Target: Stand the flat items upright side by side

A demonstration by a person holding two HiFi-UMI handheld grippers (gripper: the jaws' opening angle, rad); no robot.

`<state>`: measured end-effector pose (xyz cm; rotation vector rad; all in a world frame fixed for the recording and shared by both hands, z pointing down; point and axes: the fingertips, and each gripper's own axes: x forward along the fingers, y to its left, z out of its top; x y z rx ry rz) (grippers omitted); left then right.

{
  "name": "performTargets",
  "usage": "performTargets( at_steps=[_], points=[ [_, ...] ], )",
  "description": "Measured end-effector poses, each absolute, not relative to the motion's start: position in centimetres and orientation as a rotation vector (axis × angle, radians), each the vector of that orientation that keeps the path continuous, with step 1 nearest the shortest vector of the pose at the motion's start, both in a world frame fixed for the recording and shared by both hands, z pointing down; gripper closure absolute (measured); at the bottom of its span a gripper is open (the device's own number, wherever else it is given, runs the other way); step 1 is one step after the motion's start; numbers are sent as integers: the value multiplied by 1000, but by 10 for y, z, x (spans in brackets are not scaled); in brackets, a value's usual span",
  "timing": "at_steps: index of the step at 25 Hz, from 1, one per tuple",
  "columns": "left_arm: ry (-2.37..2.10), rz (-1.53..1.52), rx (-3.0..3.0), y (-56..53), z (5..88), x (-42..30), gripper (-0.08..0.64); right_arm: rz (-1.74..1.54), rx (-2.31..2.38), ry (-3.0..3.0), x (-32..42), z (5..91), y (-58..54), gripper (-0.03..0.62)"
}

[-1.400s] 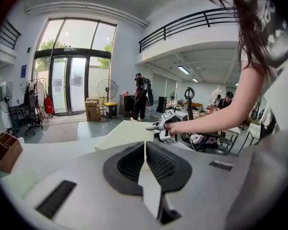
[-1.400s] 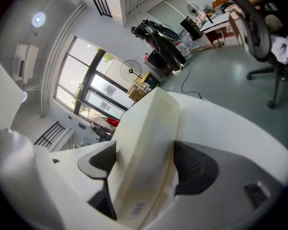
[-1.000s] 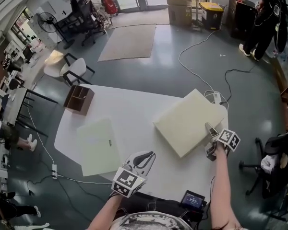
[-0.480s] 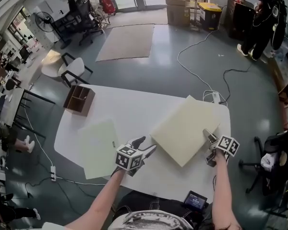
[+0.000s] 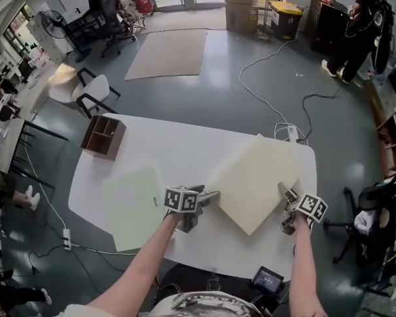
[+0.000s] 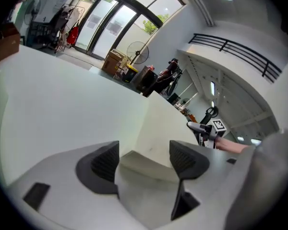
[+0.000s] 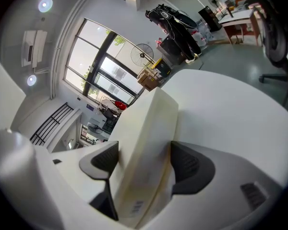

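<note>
**Two hand-held grippers at a thick cream board on a white table**

The cream board (image 5: 254, 180) sits centre right of the head view on the table (image 5: 178, 147). The right gripper (image 7: 139, 164) is clamped on its lower right edge. The left gripper (image 6: 144, 157) has just been opening its jaws; they stand wide, the board's left corner between them, ungripped. A thin pale sheet (image 5: 132, 207) lies flat at lower left. At upper left, a brown divided box (image 5: 103, 136); its contents cannot be made out.

bright, even daylight from tall glass doors (image 6: 105, 25) and round ceiling lamps (image 7: 44, 5); faint shadows on the white table (image 5: 185, 150); heavy fisheye bending, dark blurred corners.
</note>
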<state>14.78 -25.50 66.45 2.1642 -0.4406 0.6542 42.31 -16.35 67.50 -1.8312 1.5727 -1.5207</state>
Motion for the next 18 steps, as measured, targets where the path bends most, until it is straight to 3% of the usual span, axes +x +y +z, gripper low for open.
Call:
performTargets(
  at_steps=[18],
  points=[
    [-82, 877, 2495, -244, 653, 153, 278, -1191, -2033, 1736, 402, 596, -156, 262]
  ],
)
